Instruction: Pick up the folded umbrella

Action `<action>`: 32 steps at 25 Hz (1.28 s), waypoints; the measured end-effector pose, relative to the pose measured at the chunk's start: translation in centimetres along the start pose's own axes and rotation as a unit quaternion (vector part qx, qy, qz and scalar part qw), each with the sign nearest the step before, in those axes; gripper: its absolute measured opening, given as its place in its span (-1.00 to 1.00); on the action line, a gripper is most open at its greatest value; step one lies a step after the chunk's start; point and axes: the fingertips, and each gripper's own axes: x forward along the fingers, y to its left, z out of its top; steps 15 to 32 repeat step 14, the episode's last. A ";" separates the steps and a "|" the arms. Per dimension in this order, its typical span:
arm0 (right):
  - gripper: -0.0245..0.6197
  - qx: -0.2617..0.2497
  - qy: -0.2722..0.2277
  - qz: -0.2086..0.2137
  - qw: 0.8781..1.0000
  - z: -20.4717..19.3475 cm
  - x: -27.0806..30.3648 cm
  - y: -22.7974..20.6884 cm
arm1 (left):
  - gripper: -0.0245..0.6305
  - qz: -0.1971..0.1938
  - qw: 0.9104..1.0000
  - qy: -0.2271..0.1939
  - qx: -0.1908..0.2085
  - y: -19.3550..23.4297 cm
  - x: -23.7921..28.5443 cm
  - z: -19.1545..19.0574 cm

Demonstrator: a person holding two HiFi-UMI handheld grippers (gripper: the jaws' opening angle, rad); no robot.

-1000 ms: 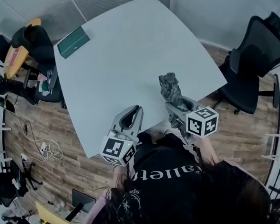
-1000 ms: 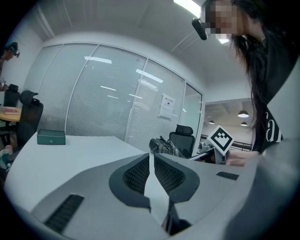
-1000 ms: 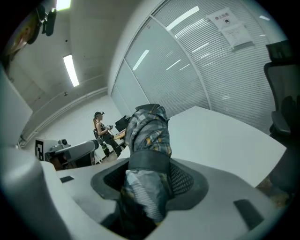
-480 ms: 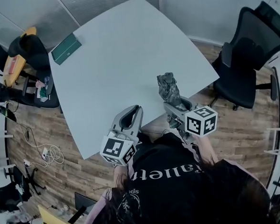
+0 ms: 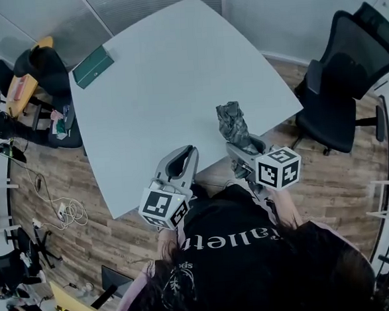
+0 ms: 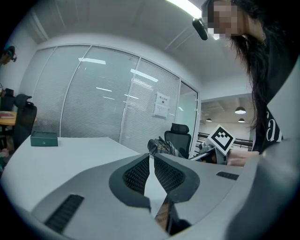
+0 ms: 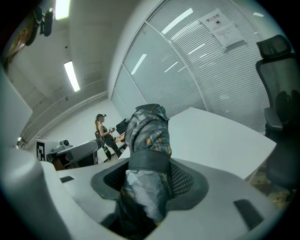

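Note:
The folded umbrella (image 5: pixel 233 123), grey plaid with a dark strap round it, sticks out over the near right edge of the white table (image 5: pixel 169 80). My right gripper (image 5: pixel 244 143) is shut on its lower end; in the right gripper view the umbrella (image 7: pixel 149 136) fills the space between the jaws and rises past them. My left gripper (image 5: pixel 180 163) hovers at the table's near edge, its jaws nearly together with nothing in them. From the left gripper view the umbrella (image 6: pixel 161 146) shows to the right, beyond the left gripper (image 6: pixel 151 169).
A dark green box (image 5: pixel 92 63) lies at the table's far left corner. A black office chair (image 5: pixel 348 74) stands to the right, off the table. Chairs, bags and cables clutter the wooden floor (image 5: pixel 58 194) at the left. A person (image 7: pixel 101 129) stands far off.
Both grippers and the held umbrella have shifted slightly left across the table edge in the first half second, then kept still. The grip is unchanged.

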 end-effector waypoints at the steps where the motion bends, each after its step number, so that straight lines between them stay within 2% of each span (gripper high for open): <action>1: -0.20 0.000 0.000 0.001 1.000 0.0 0.0 0.0 | -0.78 0.001 1.000 0.000 0.000 -0.1 0.0 0.0; 32: -0.20 0.003 0.008 0.008 1.000 -0.5 -0.4 -0.1 | -0.78 0.013 1.000 0.000 -0.003 -0.5 -0.5 -0.5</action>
